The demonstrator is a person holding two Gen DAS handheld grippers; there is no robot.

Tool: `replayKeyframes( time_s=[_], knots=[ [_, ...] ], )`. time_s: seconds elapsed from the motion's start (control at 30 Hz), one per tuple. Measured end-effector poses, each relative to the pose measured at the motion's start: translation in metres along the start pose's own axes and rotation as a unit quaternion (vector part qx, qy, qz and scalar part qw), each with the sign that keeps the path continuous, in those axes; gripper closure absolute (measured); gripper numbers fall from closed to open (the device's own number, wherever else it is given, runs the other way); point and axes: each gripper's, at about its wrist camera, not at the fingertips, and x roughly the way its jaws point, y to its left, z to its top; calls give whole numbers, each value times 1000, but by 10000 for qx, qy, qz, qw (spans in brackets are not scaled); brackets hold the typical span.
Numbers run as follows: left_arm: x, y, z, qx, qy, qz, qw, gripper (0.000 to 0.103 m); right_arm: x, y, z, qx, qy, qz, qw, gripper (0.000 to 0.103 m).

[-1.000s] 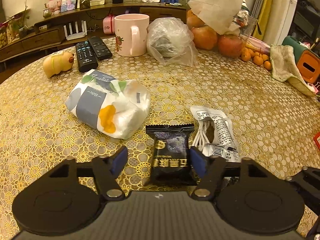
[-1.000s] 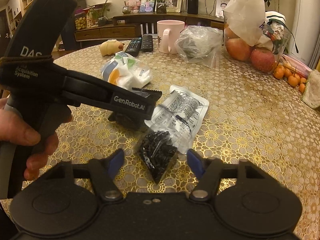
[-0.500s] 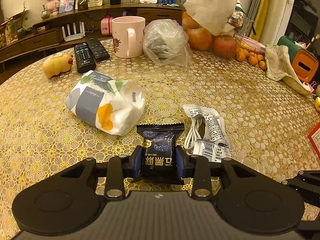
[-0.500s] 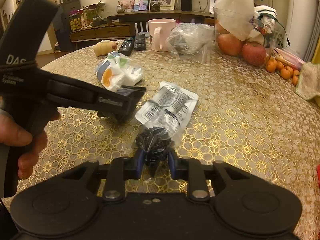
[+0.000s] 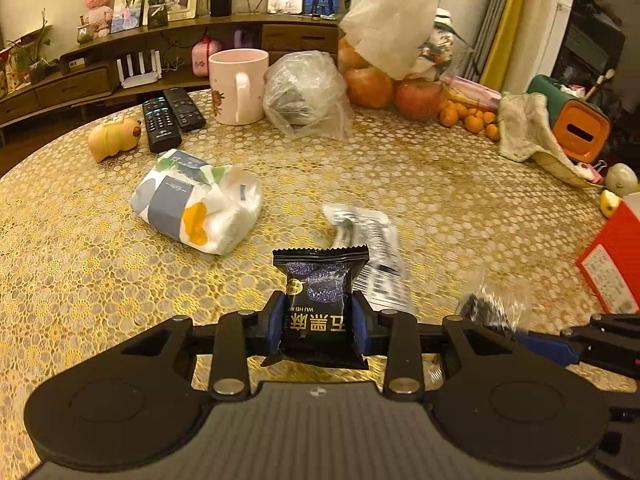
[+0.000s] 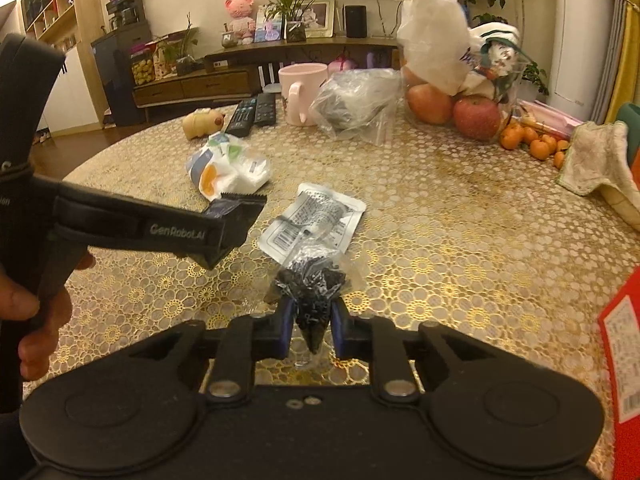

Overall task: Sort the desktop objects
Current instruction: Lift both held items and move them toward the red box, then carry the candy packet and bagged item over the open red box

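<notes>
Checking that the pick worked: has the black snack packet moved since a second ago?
Yes. The black snack packet, clamped in the left gripper, has lifted off the table; it now overlaps the cable packet it lay beside.

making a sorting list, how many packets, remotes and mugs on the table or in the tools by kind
packets: 4 (black snack packet, clear bag of black bits, cable packet, tissue pack)
remotes: 2
mugs: 1
total: 7

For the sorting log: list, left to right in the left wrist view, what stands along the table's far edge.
Yellow pig toy → two remote controls → pink mug → clear plastic bag → apples → small oranges → cloth.
</notes>
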Motion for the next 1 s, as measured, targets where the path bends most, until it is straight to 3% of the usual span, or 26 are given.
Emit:
replayKeyframes(
  time_s=[0.6,1.0],
  knots=[
    [-80,-72,-10,431,-296,-304,9982,70,-89,-26,-13,185,-525,-152,9983,85],
    [-110,-132,-12,854,-349,-634,9937,70,-144,-60,-28,382,-685,-310,9964,85]
  ],
)
